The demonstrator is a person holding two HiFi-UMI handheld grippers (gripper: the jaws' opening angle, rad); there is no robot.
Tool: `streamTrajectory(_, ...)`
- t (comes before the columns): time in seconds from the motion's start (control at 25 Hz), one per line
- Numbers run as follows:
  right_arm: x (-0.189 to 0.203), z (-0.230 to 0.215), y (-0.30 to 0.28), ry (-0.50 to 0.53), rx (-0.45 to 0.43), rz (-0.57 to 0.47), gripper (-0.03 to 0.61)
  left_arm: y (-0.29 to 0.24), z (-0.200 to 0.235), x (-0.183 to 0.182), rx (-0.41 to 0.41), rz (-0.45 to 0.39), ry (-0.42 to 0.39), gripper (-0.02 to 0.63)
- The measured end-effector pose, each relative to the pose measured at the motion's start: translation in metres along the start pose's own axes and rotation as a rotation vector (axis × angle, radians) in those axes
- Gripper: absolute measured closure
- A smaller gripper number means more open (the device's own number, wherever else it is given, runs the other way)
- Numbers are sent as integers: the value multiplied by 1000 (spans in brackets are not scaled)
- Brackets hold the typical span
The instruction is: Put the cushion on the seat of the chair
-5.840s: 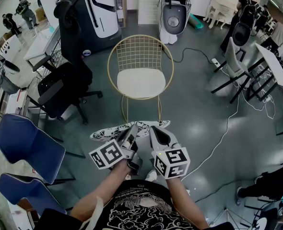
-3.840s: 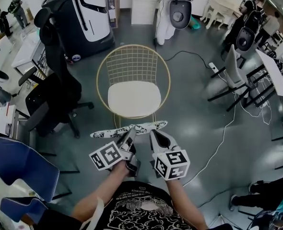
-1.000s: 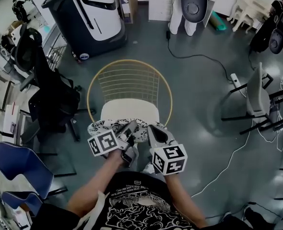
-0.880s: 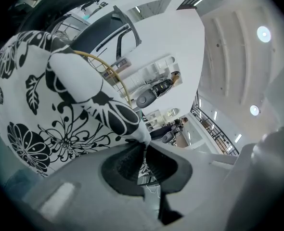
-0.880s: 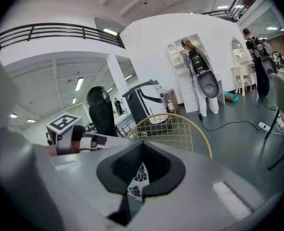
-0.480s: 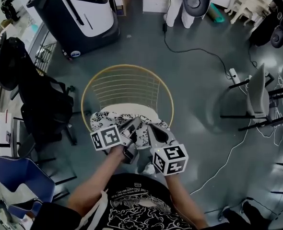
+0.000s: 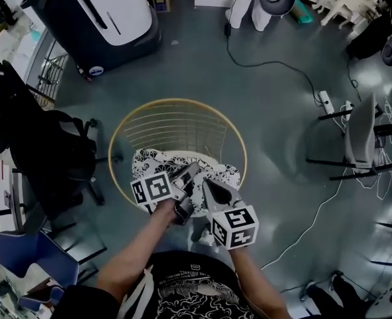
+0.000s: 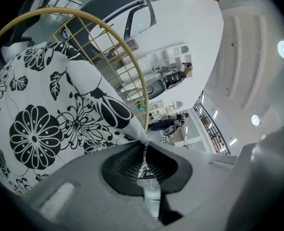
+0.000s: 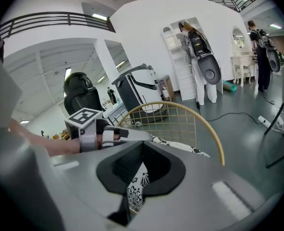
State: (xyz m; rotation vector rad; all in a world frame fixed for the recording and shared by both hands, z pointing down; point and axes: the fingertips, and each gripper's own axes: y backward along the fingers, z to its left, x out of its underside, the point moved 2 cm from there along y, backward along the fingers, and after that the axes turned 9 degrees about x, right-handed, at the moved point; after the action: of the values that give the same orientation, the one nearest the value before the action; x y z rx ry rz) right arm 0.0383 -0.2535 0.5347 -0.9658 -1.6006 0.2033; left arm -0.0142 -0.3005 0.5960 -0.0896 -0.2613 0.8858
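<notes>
**Cushion at the seat.** The black-and-white flowered cushion (image 7: 163, 161) lies spread over the seat of the gold wire chair (image 7: 176, 102), directly ahead of both grippers. Its near edge is pinched at two points. The left gripper (image 7: 191, 171) is clenched on a corner of the fabric, and the right gripper (image 7: 210, 186), just beside it, grasps the same edge. This two-point hold on one side probably keeps the soft pad flat and square to the seat while it is set down. Release appears to be the remaining step.

The head view alone shows the cushion's outline inside the chair's ring. It cannot show whether the pad rests fully on the seat.

The left gripper view shows the cushion (image 8: 45, 124) sloping up from the closed left gripper (image 8: 144, 150) towards the wire back (image 8: 108, 28).

The right gripper view shows flowered fabric (image 9: 135, 191) caught in the right gripper (image 9: 142, 153), with the left gripper ahead and to its left.
</notes>
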Motion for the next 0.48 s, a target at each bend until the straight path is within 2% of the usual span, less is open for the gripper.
streamTrajectory(0.32,4,-14,-38,-15,27,59,580,-26,49,-18,-17,30,47,598)
streamTrajectory(0.48,4,-35,-43,-32,23,71,580,-46,60,-15,-48,21,56,597)
